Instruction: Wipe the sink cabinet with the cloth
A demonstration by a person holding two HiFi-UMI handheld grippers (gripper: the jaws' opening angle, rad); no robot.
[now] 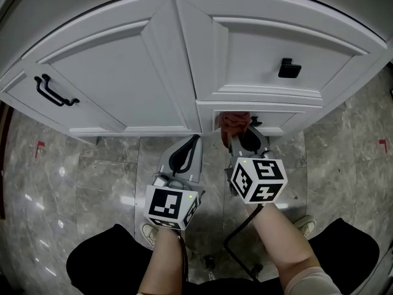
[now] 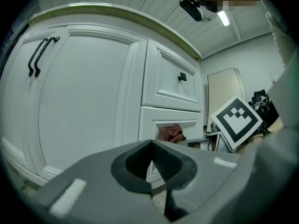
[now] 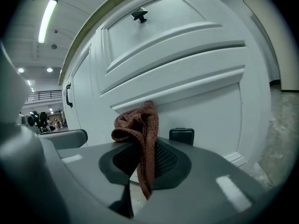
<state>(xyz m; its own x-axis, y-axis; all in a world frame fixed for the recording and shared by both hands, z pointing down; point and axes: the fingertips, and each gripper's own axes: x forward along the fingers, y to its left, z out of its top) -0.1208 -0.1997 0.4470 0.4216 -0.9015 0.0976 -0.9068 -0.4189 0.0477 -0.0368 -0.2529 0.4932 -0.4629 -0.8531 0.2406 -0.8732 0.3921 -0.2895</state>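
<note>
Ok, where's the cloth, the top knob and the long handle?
cloth [image 3: 138, 124], right gripper view, on its bunched top above the jaws.
top knob [image 1: 289, 68], head view, on its middle.
handle [image 1: 54, 93], head view, on the middle of its bar.

Grey left gripper and right gripper, black-and-white marker cubes, dark ribbed fingers, black cable.

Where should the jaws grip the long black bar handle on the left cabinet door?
Grip the long black bar handle at mid-length, coming from the front of the white cabinet door, jaws across the bar: its end posts hold it clear of the door.
</note>
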